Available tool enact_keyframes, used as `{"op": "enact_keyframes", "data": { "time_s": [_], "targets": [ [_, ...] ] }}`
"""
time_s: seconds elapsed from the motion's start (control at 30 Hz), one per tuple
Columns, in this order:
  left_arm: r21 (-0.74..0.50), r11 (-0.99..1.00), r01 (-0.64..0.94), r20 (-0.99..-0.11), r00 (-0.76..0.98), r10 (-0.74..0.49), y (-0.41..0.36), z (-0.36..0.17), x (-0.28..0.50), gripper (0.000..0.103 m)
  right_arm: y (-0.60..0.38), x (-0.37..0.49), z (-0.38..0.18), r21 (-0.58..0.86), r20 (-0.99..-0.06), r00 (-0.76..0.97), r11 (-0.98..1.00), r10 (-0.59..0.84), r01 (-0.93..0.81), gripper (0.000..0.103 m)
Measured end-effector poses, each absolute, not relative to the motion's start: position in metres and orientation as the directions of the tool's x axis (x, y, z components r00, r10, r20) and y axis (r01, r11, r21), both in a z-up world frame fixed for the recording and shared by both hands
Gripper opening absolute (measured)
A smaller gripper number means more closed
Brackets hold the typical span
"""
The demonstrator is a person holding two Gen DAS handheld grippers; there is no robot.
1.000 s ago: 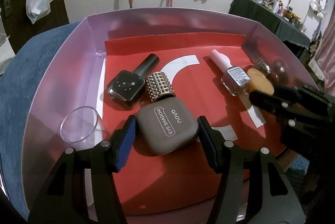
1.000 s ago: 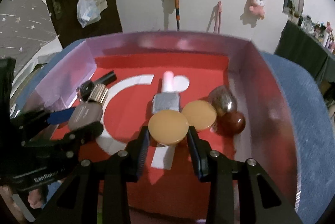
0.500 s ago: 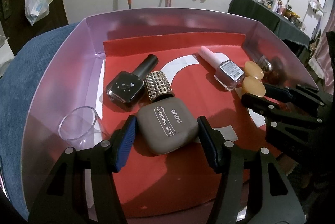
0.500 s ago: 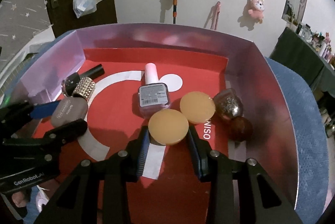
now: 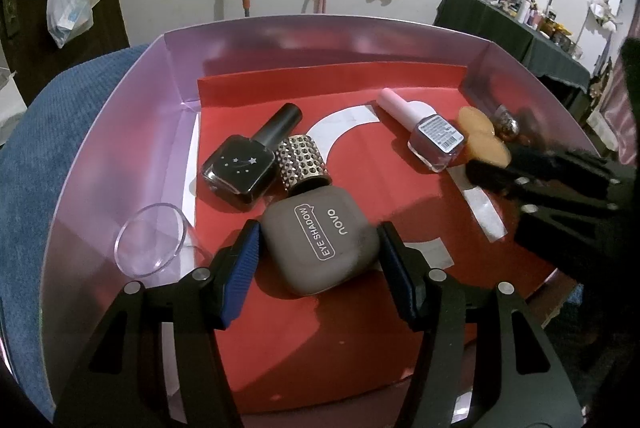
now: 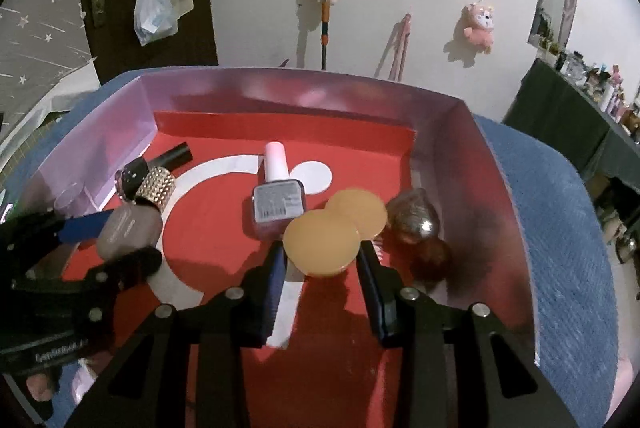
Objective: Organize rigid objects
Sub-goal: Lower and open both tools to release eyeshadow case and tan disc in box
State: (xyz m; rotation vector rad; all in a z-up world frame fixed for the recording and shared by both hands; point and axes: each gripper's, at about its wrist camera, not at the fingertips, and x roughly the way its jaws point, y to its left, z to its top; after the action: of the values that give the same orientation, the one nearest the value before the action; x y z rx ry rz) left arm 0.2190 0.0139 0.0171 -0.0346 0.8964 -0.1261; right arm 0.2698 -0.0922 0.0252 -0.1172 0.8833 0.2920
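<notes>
My left gripper is shut on a taupe eye shadow case, held low over the red floor of a pink box, beside a black nail polish bottle and a gold studded cap. My right gripper is shut on an orange round disc, next to a second orange disc and a pink nail polish bottle. The right gripper also shows in the left wrist view, and the left gripper shows in the right wrist view.
A clear plastic cup lies by the box's left wall. A glittery round bottle and a dark red one sit at the right wall. The box rests on a blue cushion.
The right gripper has carried its orange disc back and right, close beside the second disc and the pink bottle. The left gripper has kept the eye shadow case almost still.
</notes>
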Motion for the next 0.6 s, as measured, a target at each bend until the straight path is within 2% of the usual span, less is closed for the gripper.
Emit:
{"op": "enact_keyframes", "data": {
  "time_s": [0.33,0.6],
  "targets": [
    [-0.080,0.991,0.108,-0.778,0.614,-0.130,0.010,0.018,0.217,0.057,-0.087,0.263,0.019,-0.045,-0.782,0.605,0.954,0.152,-0.298,0.039],
    [-0.074,0.988,0.132,-0.784,0.604,-0.140,0.003,0.019,0.213,0.057,-0.097,0.249,0.022,-0.007,-0.810,0.565,0.961,0.156,-0.276,0.039]
  ]
}}
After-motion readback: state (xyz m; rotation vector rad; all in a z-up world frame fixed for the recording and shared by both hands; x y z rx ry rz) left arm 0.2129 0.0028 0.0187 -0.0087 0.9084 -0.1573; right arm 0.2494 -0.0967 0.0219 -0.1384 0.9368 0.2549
